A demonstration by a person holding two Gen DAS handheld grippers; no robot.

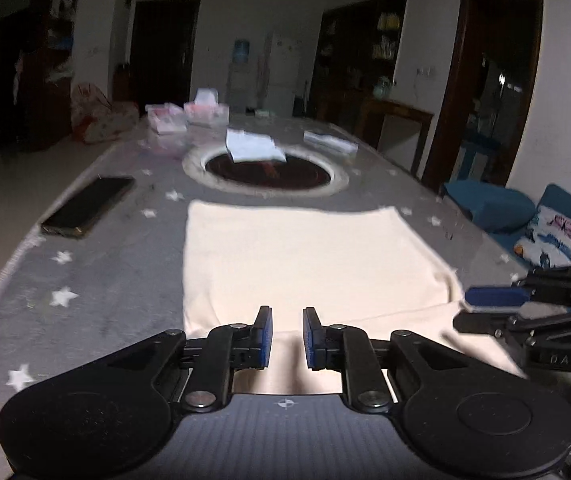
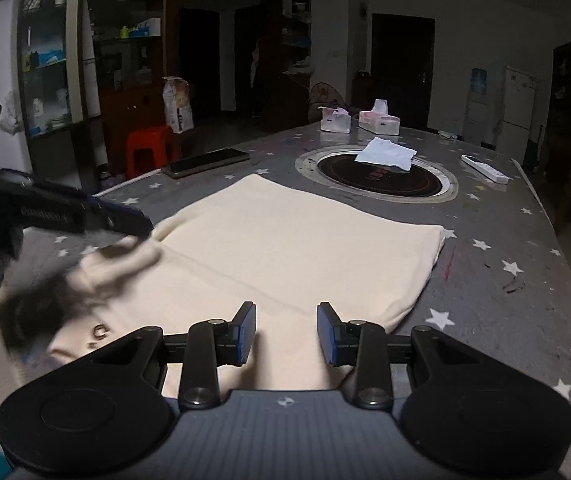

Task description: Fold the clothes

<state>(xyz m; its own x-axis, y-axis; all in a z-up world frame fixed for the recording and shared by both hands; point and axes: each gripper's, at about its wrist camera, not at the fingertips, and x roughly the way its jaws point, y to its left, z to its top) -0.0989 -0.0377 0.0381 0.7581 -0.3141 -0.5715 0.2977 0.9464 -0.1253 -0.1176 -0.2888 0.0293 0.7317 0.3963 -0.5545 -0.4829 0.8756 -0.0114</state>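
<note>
— Where's the garment now?

— The cream garment [image 2: 285, 248] lies flat on the grey star-patterned surface [image 2: 505, 240], partly folded into a rough rectangle, its near edge right under both tools. The dark round inset [image 2: 377, 178] sits just beyond its far edge, and a phone [image 1: 87, 208] lies off to the left, well clear.

— And the tools?

— The left tool [image 1: 287, 336] hangs over the near hem with its jaws parted, nothing between them. The right tool [image 2: 285, 332] is the same: spread jaws, no cloth caught. From the left side you can see the right tool [image 1: 497, 304] at the garment's near right corner.

— So what should they do?

— My guess is the next fold goes away from them, near edge toward the far one. I'd pinch the hem at two points well apart, close to each corner, and take both layers, not just the top. Lift evenly so the crease runs straight, and lay it down short of that inset. The bunched bit with the buttons [image 2: 99, 332] on the near left looks likely to drag, so smooth it first
</note>
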